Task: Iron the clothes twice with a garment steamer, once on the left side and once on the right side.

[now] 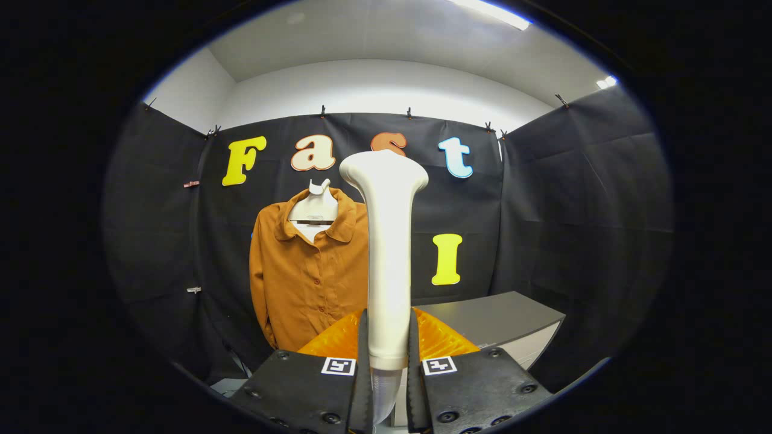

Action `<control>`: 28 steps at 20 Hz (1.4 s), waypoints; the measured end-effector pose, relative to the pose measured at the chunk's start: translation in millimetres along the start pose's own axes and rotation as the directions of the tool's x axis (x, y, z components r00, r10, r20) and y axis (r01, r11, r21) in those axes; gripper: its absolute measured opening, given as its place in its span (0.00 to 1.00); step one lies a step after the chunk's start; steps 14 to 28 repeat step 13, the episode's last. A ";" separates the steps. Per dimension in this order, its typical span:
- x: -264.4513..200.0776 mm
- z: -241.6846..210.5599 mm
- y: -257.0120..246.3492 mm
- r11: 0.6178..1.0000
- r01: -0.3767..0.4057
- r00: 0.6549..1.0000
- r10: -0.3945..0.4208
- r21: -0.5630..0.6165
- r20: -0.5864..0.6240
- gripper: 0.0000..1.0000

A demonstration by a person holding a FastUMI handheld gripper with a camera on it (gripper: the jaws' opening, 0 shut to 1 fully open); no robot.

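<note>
One brown shirt (307, 283) hangs on one white hanger (315, 208) against the black cloth wall (573, 199), to the left of the fingers and well beyond them. Its collar lies open, its front is buttoned down the middle, and its left sleeve hangs straight at its side. The right part of the shirt is hidden behind the steamer.

One white garment steamer (388, 253) stands upright in the middle, just ahead of the camera. Its handle is narrow low down and widens to a flared head at the top, which reaches above the shirt's collar. The one gripper (386, 355) is clamped on the lower part of that handle: its two fingers (363, 349) stand close together, one pressing on each side of the steamer, so the steamer sits between them.

To the right, beyond the fingers, one grey table (500, 316) stands against the wall, well apart from the shirt. Two small square markers (338, 366) sit on the gripper body, one beside each finger.
</note>
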State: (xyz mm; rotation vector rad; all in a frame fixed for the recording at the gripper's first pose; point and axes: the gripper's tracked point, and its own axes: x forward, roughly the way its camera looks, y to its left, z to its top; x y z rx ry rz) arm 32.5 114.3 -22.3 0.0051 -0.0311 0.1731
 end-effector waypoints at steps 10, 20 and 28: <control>3.0 2.9 -3.6 1.000 0.004 1.000 -0.004 0.011 0.005 0.26; 2.9 5.0 -3.6 1.000 0.006 1.000 -0.006 0.010 0.012 0.26; 2.9 5.0 -3.6 1.000 0.006 1.000 -0.006 0.010 0.012 0.26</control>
